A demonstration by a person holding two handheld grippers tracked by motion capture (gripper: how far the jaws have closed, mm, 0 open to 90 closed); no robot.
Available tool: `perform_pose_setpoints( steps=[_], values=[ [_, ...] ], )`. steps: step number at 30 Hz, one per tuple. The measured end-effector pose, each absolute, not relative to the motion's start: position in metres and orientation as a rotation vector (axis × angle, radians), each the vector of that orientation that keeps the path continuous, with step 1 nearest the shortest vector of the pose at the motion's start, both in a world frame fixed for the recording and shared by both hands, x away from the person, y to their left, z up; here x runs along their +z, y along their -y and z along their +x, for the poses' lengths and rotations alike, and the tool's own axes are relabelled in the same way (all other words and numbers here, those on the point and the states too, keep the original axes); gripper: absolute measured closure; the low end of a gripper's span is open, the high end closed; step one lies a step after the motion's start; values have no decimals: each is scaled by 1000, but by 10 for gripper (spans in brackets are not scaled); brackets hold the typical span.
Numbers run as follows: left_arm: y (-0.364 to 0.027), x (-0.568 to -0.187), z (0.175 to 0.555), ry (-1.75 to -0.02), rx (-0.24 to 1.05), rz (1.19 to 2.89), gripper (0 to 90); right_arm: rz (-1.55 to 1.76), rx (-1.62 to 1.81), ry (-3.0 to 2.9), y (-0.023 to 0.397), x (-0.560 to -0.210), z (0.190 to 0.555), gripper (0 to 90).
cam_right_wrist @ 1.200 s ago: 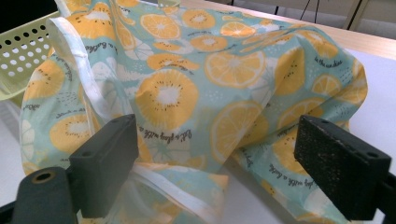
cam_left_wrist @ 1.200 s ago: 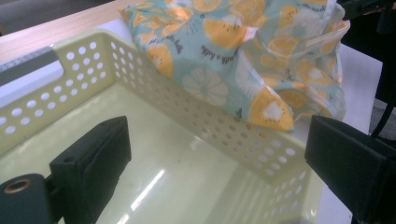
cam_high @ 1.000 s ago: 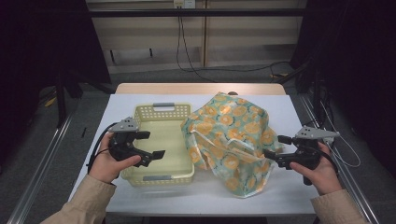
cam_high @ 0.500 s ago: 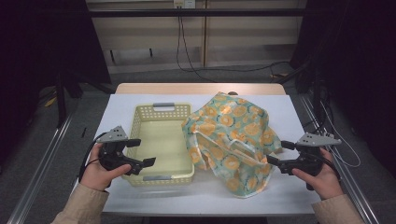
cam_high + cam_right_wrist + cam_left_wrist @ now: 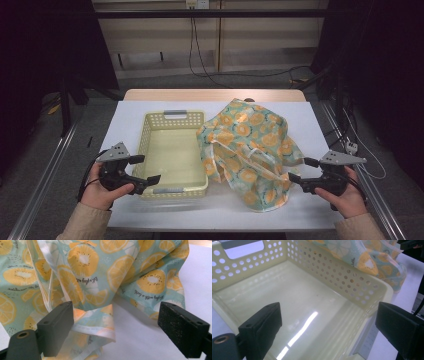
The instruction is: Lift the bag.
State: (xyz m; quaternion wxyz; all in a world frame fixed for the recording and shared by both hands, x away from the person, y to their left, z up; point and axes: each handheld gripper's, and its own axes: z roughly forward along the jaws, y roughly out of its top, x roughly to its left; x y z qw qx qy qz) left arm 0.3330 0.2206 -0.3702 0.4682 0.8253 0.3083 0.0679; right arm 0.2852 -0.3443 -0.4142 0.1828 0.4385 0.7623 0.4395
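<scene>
You are working over white surface (image 5: 150, 112), wooden edge showing at far side. Black cables (image 5: 196, 55) hanging down pale wall panel behind it, trailing across grey floor (image 5: 40, 150). Metal rail (image 5: 45, 177) running along floor beside you, at left.

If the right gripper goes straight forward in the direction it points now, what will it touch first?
Most likely the fruit-print cloth. The right gripper has its jaws open and aimed at the cloth's white-edged hem, which lies on the white table just ahead. The depth is hard to judge, but nothing else lies between.
</scene>
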Motion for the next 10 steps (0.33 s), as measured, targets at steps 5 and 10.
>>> perform_pose_setpoints(
  steps=[5,10],
  values=[
    [-226,-375,331,-777,158,1994,68,1238,1254,-2132,343,-417,282,140],
    [-227,-379,330,-781,153,1993,67,1223,1242,-2131,340,-416,277,139]
  ],
)
